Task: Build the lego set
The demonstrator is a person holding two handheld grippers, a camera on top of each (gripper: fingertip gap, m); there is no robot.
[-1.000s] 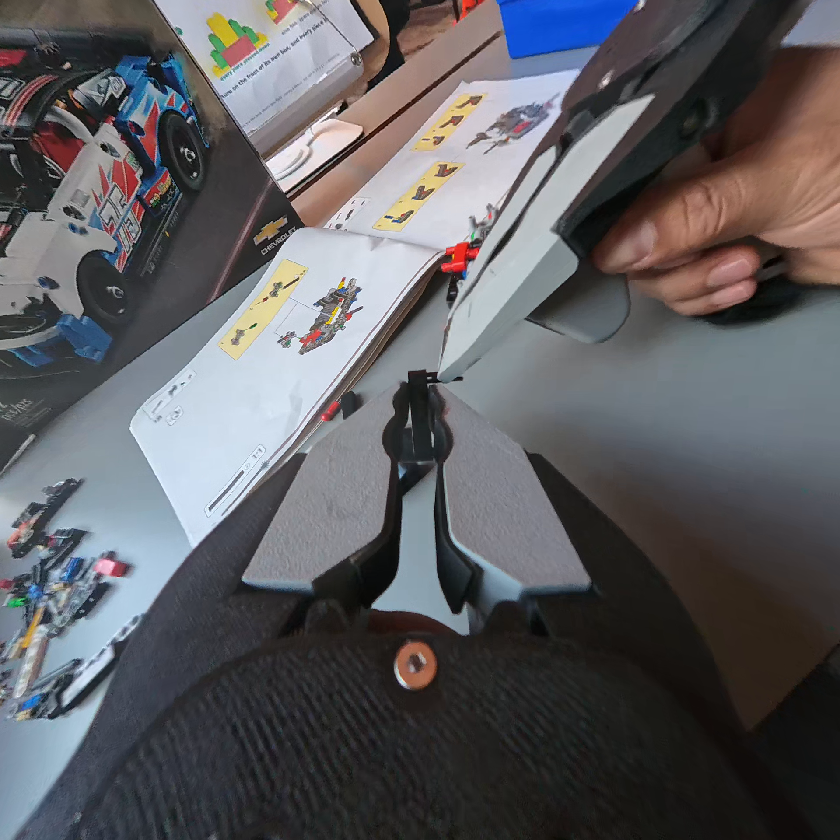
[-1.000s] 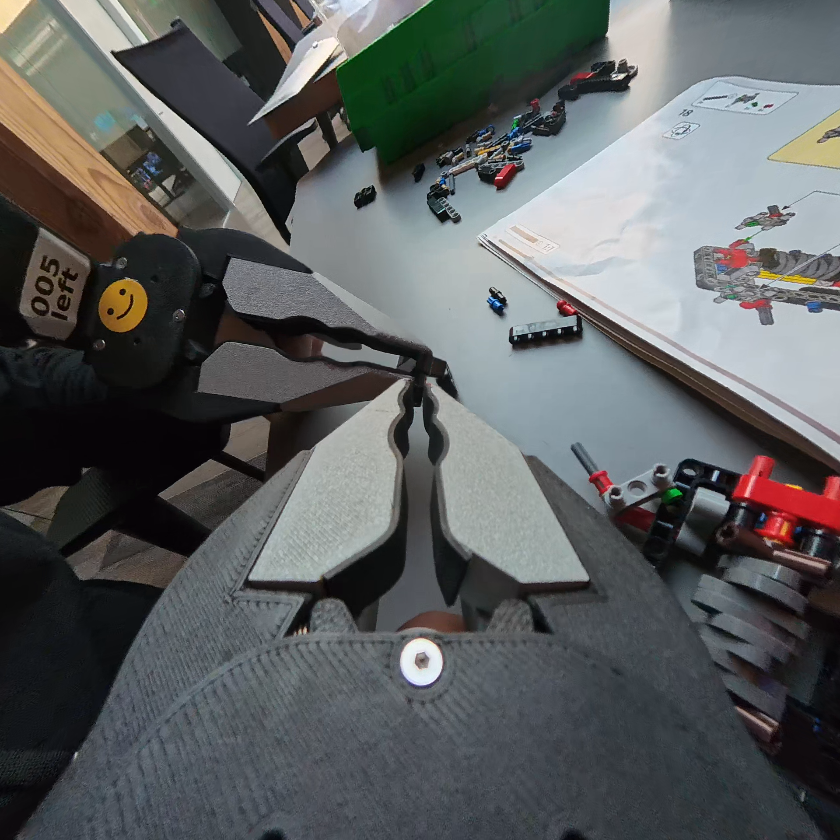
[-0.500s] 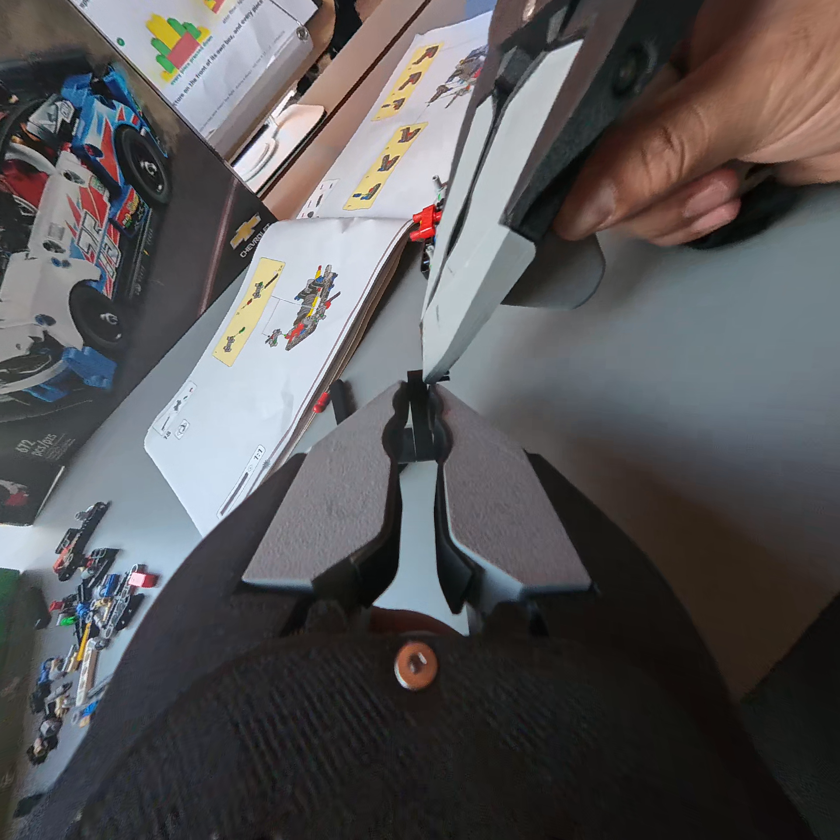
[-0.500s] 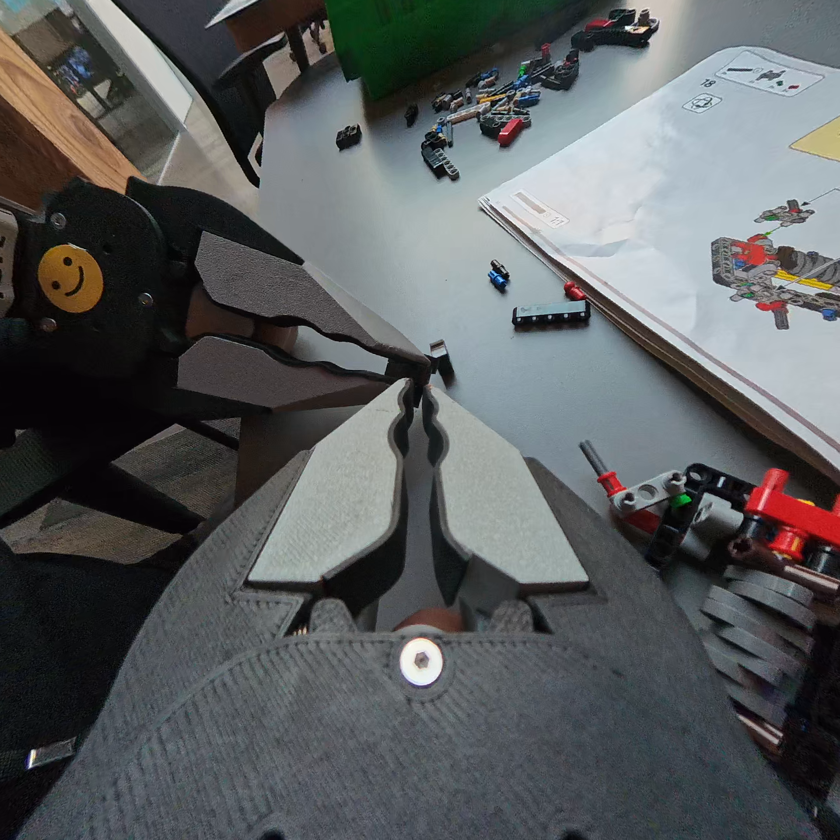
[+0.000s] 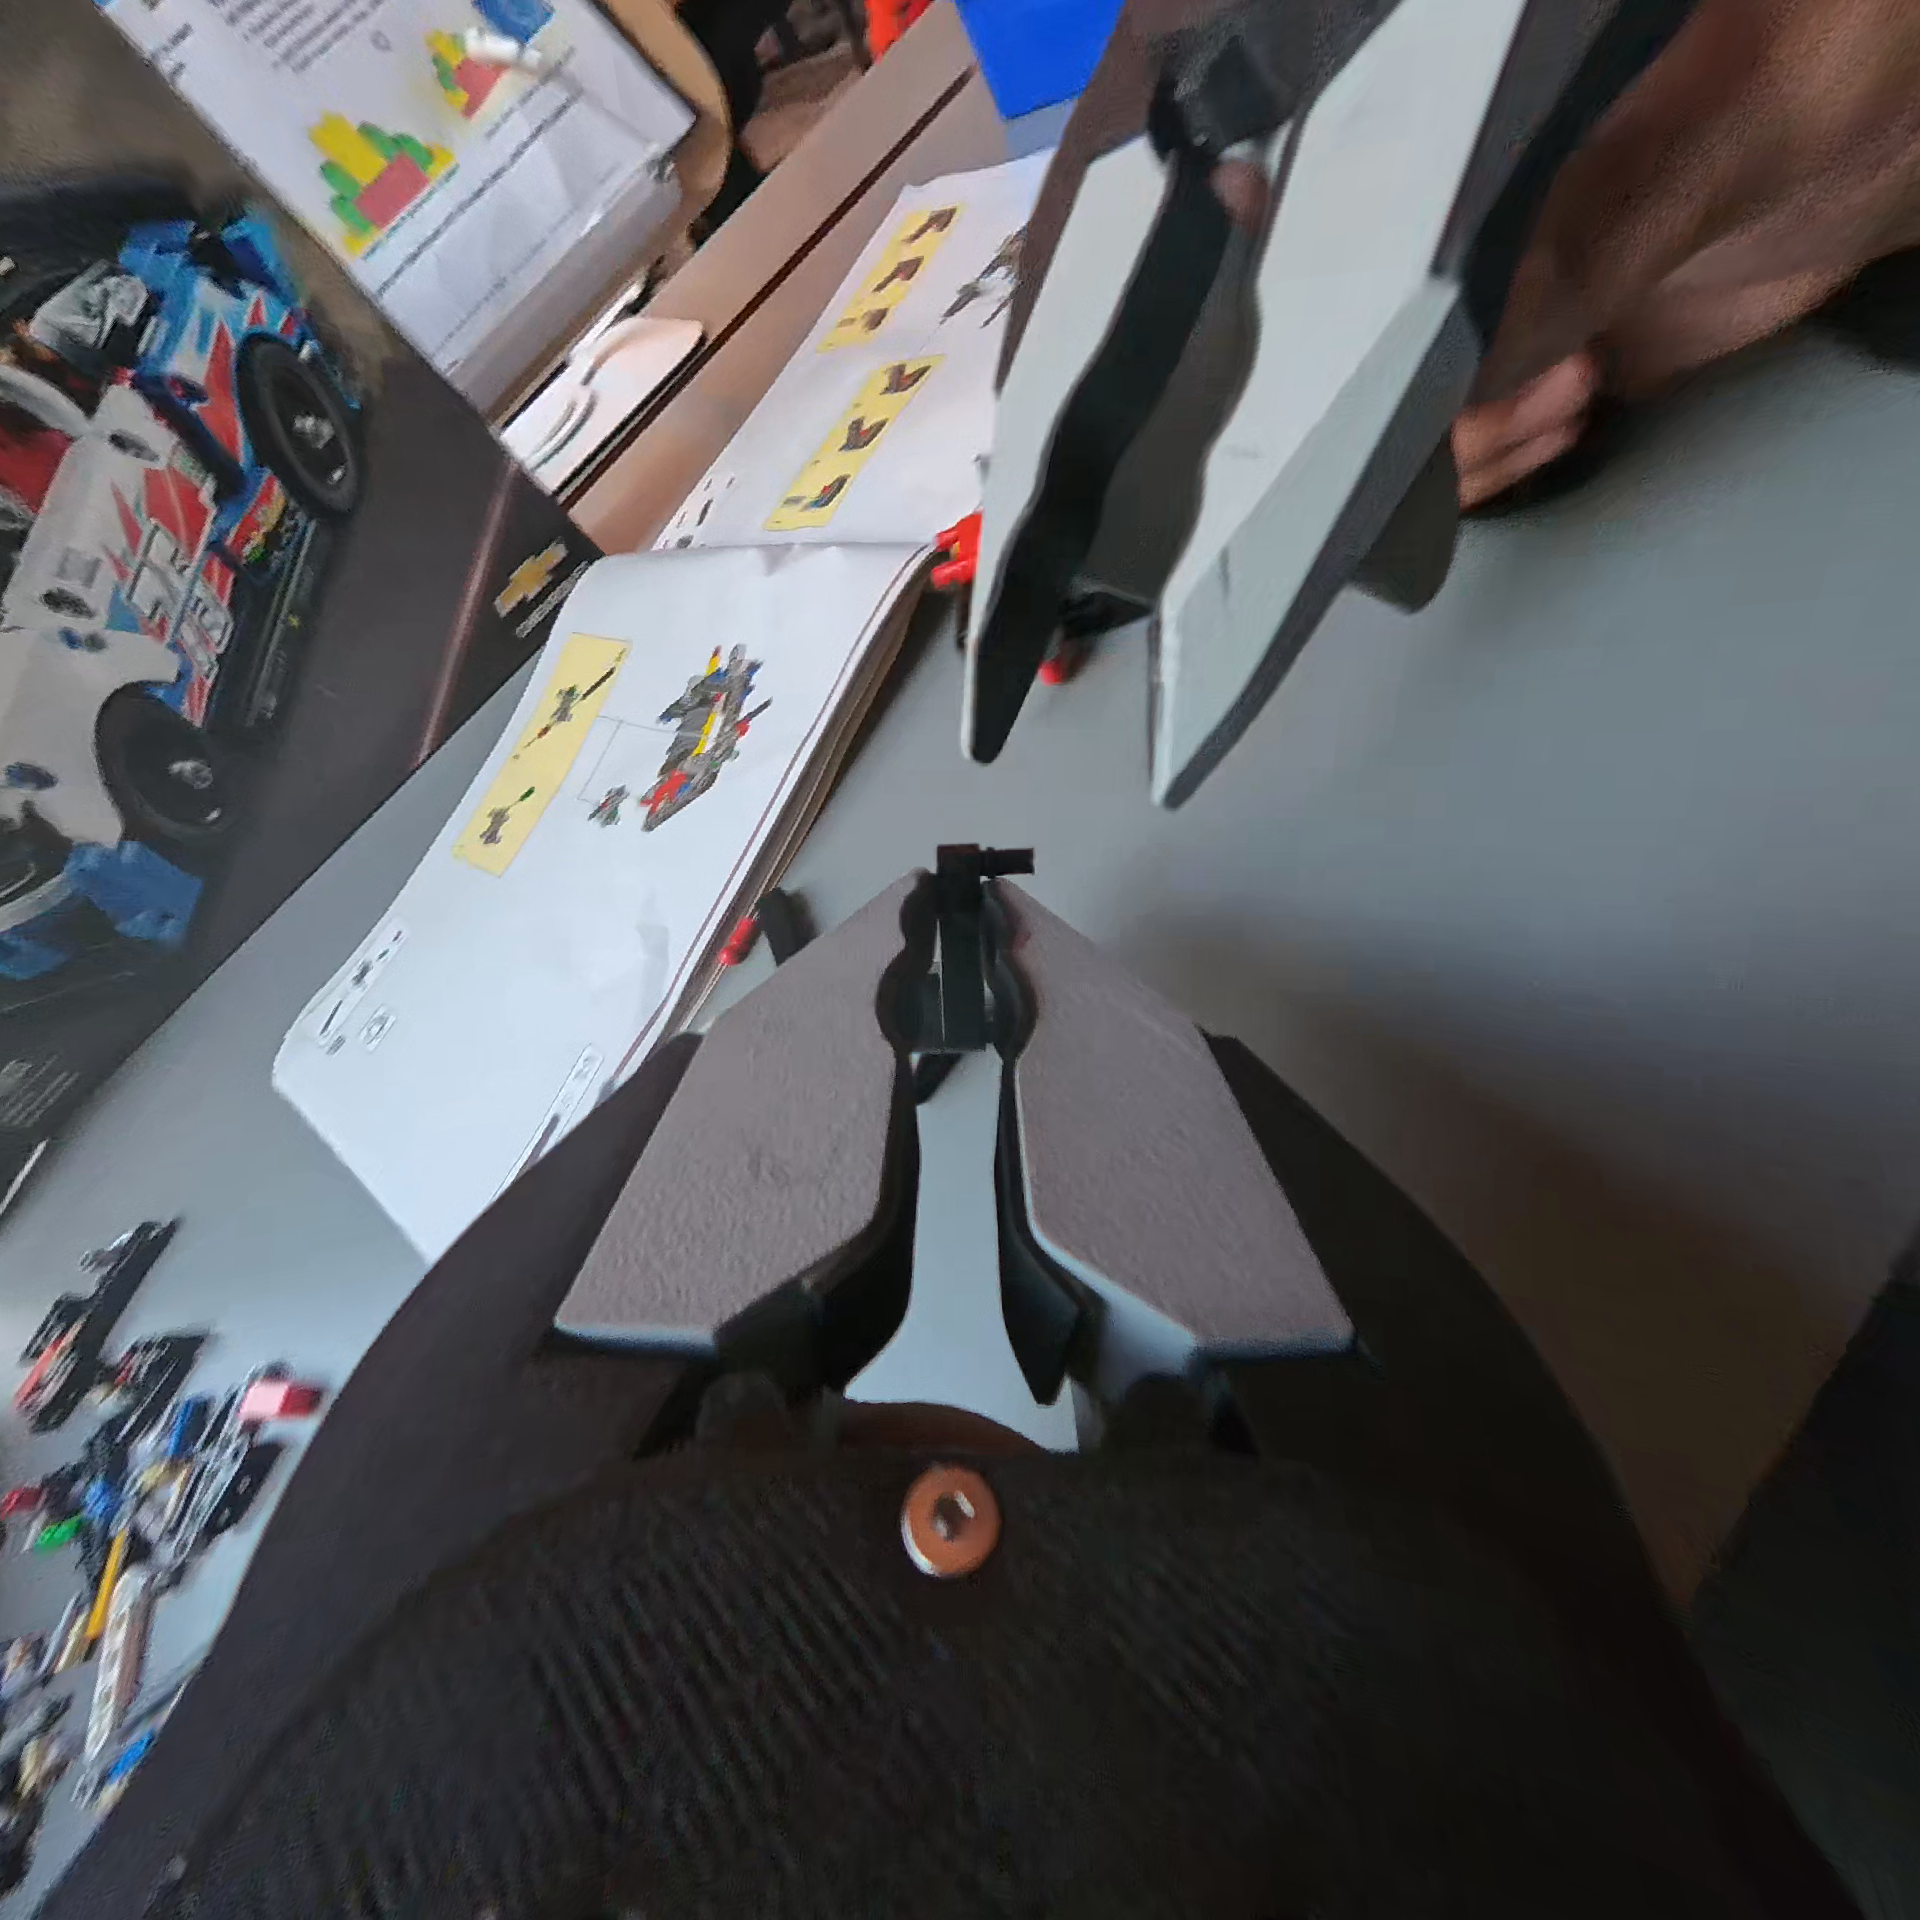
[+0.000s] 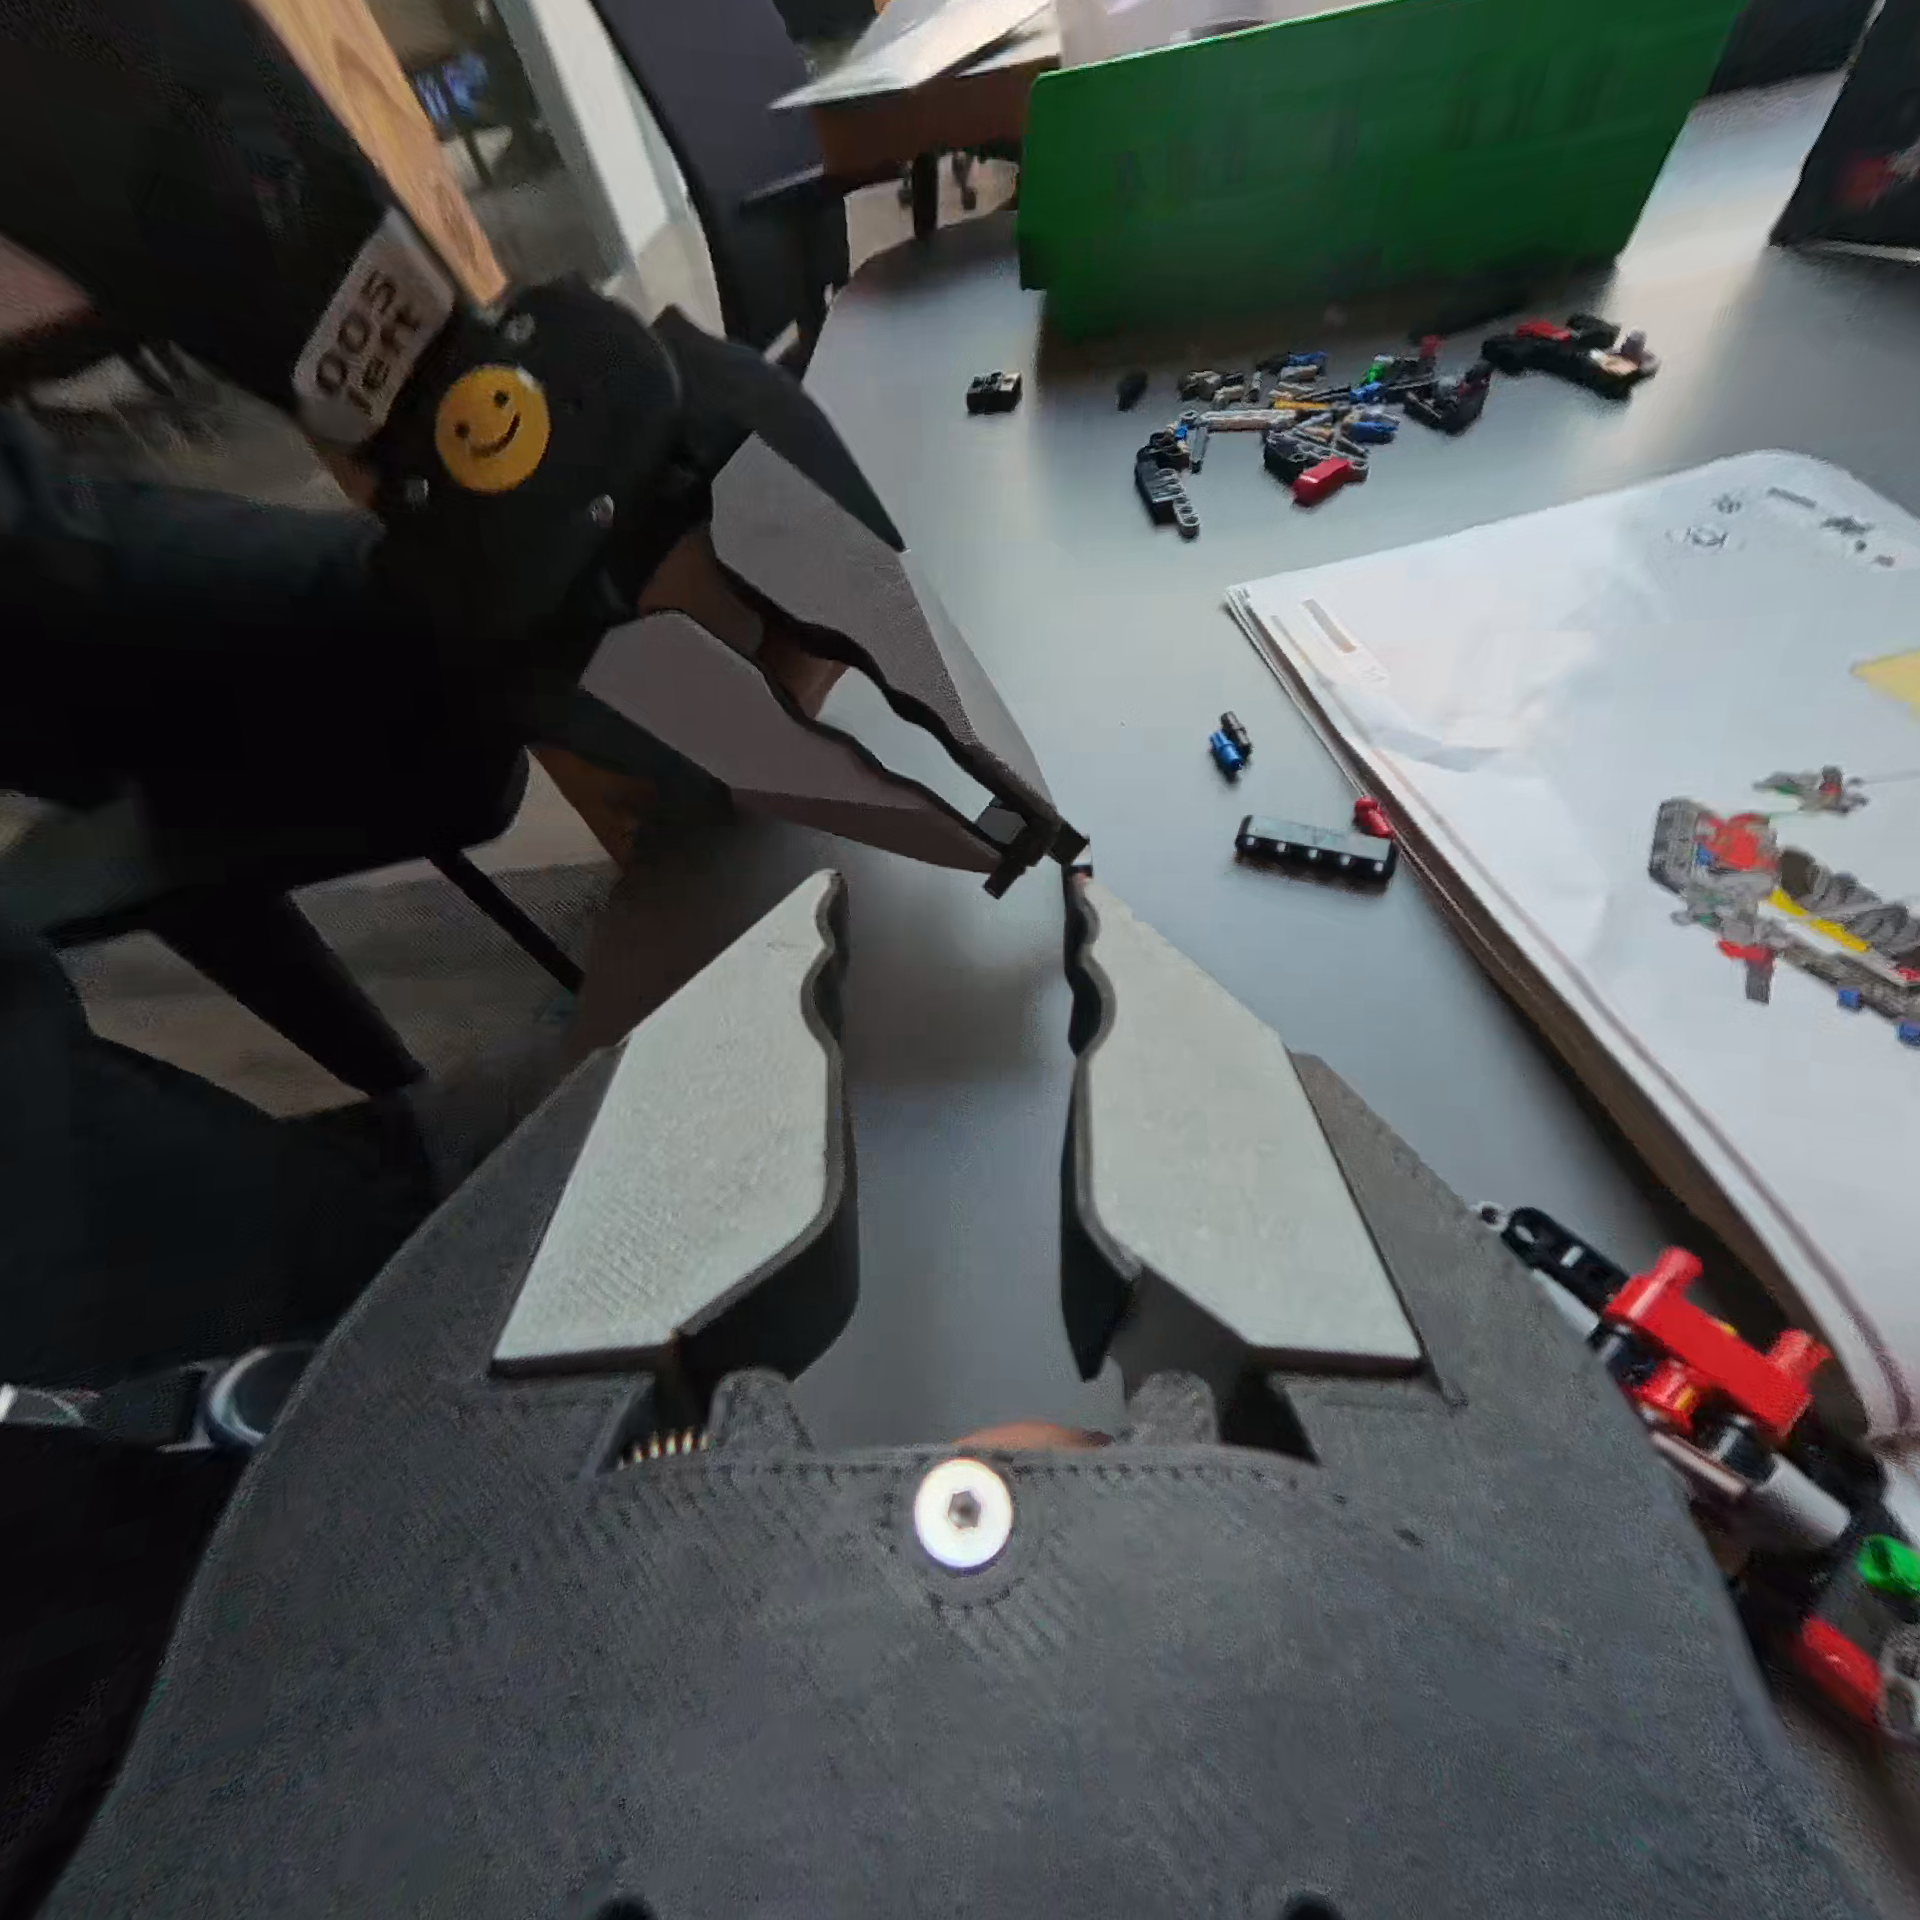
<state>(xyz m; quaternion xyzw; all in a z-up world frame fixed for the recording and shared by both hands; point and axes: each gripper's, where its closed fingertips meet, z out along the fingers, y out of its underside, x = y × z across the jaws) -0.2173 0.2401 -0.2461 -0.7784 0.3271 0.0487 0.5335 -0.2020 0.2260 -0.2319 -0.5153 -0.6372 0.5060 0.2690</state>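
Left wrist view shows the left gripper (image 5: 961, 883) with its jaws pinched together on a small black lego piece (image 5: 971, 935), whose top pokes out just past the fingertips. It hangs above the grey table (image 5: 1558, 935), not touching it. Just beyond it, the right gripper (image 5: 1081, 769) points down toward the table with its two pale fingers (image 5: 1278, 520) spread well apart and nothing between them; a hand (image 5: 1662, 260) grips it from the far right.

From the right wrist view, the right gripper (image 6: 951, 888) has a wide gap between its fingers, and its right tip sits just beside the black piece (image 6: 1023, 836) held by the left gripper (image 6: 1013, 831), which comes in from the left. Whether that tip touches the piece cannot be told.

An open instruction booklet (image 6: 1610, 779) lies on the right of the table, with a short black beam (image 6: 1314, 836) and a small blue-and-black pin (image 6: 1229, 743) near its left edge. A scatter of loose pieces (image 6: 1340, 416) lies farther off, in front of a green box (image 6: 1351, 156). A partly built assembly (image 6: 1714, 1392) with red parts sits at the near right, beside the gripper body. In the left wrist view, the set's box (image 5: 208, 468), with a race car pictured on it, stands to the far left.
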